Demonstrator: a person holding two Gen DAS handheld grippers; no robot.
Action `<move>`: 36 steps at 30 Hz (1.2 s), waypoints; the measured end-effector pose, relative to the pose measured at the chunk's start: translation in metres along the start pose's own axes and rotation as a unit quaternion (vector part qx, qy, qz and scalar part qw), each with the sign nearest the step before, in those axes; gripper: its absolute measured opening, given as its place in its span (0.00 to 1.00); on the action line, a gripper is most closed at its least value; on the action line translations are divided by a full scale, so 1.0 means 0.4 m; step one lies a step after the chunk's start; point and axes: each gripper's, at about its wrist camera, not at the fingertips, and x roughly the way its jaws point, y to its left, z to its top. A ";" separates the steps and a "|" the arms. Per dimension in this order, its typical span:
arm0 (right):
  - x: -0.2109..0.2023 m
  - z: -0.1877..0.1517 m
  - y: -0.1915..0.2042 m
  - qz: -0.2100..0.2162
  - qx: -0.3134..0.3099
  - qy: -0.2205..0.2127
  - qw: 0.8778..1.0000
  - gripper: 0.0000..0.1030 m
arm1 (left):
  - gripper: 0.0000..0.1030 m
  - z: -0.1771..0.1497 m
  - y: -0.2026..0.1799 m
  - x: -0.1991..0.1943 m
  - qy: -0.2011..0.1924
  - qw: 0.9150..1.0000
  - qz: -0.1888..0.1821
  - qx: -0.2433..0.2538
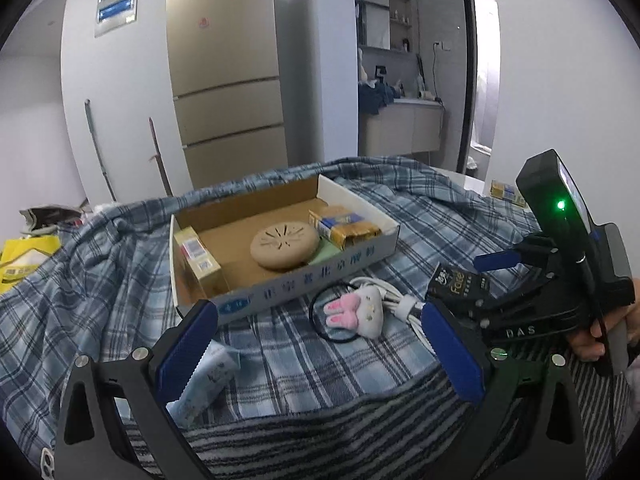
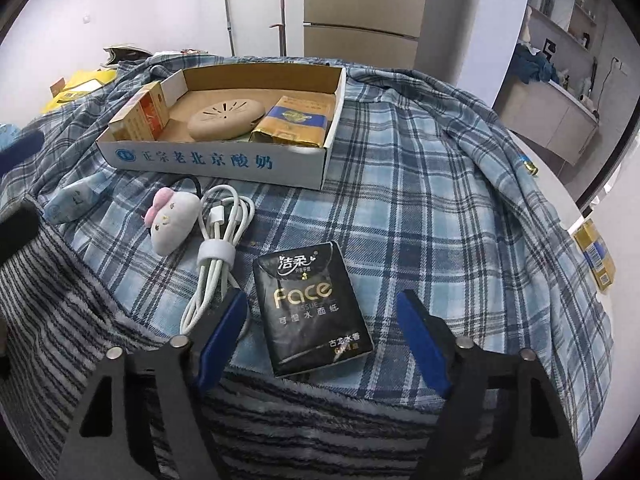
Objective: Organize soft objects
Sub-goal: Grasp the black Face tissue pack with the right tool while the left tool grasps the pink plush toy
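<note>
Here, a blue plaid cloth (image 2: 400,184) covers the surface, with a striped grey blanket (image 2: 320,412) at its near edge. The right gripper (image 2: 322,332) points down at a black tissue pack (image 2: 312,308); its blue pads stand on either side of the pack with a gap at each side, not pressing it. The left gripper (image 1: 320,352) is spread wide and holds nothing; a pale blue tissue pack (image 1: 212,380) lies just beside its left pad. Between the two packs lie a plush bunny charm (image 2: 174,216) and a coiled white cable (image 2: 218,248), touching each other. Behind them sits a shallow cardboard tray (image 2: 216,164) containing a round tan disc (image 2: 226,120) and several yellow boxes.
</note>
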 end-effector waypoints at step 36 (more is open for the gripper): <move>-0.064 0.059 -0.008 -0.026 0.053 -0.108 0.992 0.45 | 0.43 0.027 -0.045 0.252 0.179 0.978 -0.081 0.071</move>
